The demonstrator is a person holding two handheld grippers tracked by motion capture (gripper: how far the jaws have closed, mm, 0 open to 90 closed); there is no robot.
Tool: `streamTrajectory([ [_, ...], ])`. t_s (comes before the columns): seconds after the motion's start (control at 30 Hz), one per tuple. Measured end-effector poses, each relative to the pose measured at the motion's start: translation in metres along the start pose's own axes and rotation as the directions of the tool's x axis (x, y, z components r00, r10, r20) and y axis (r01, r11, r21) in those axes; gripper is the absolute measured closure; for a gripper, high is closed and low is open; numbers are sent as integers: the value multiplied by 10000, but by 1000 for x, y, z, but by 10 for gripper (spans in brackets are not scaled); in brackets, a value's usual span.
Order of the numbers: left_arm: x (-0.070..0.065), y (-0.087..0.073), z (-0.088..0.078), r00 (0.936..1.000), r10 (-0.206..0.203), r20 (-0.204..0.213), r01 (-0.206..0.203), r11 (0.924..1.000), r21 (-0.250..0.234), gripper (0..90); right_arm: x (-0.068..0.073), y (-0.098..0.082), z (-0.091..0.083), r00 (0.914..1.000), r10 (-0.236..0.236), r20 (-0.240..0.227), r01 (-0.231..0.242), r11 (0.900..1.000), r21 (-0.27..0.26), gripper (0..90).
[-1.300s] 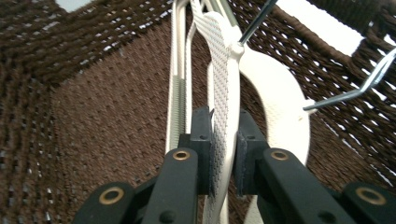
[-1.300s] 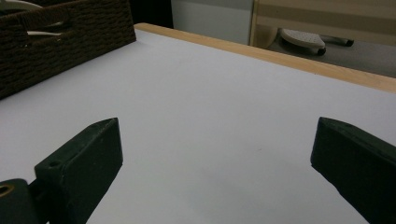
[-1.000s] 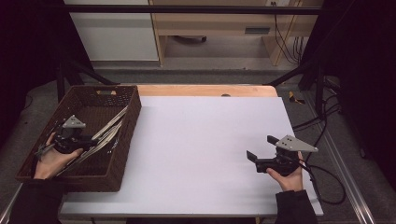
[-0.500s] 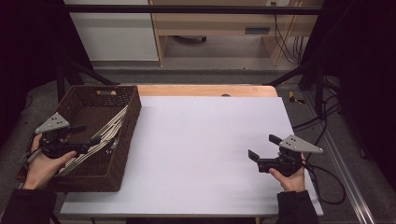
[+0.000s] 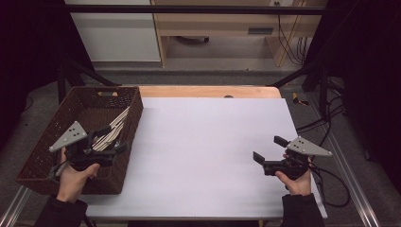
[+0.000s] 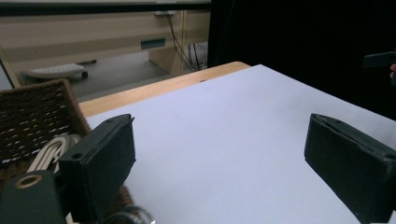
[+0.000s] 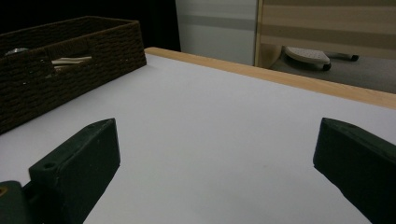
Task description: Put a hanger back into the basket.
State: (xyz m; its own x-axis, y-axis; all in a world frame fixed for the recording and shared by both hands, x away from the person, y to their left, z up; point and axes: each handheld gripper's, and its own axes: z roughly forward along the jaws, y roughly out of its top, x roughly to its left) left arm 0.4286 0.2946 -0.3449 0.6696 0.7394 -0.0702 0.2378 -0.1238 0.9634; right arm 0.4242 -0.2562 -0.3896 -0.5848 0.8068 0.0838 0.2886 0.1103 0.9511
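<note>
— The left gripper (image 5: 111, 147) has come up out of the basket (image 5: 45, 142) and swung toward its right-hand wall since a second ago. Its fingers have just been opening, and there's nothing between them.

— So the pale sticks (image 5: 113, 128) stayed behind?

— Yes, the bundle lies inside the basket at the worktop's left edge, leaning along the right-hand wall toward the far corner. In the left gripper view the looped pale ends (image 6: 51, 149) sit just beside and below the left finger, apart from it.

— What are they, do you reckon?

— Hard to tell from here. Thin, light strips, I'd say, probably a bit springy and smooth, so they'd slide or fan apart if pinched at one tip. I'd take the bundle across its middle, squeezing all the strips together, where it clears the wicker.

— And the other hand?

— The right gripper (image 5: 268, 152) hovers low near the worktop's right edge, close to the near corner. Its fingers stand wide apart over the bare white worktop (image 5: 208, 142), holding nothing, well away from the basket.
</note>
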Motion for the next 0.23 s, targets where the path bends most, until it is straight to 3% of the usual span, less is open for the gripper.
streamTrajectory([
  [0.1,-8,-6,9,9996,-217,180,218,9997,-67,78,0,0,-2,10000,42,-17,-43,10000,-55,10],
  [0.23,-15,-9,17,10000,-50,82,48,9997,249,66,0,0,-3,9999,67,-92,-68,9999,-96,9],
])
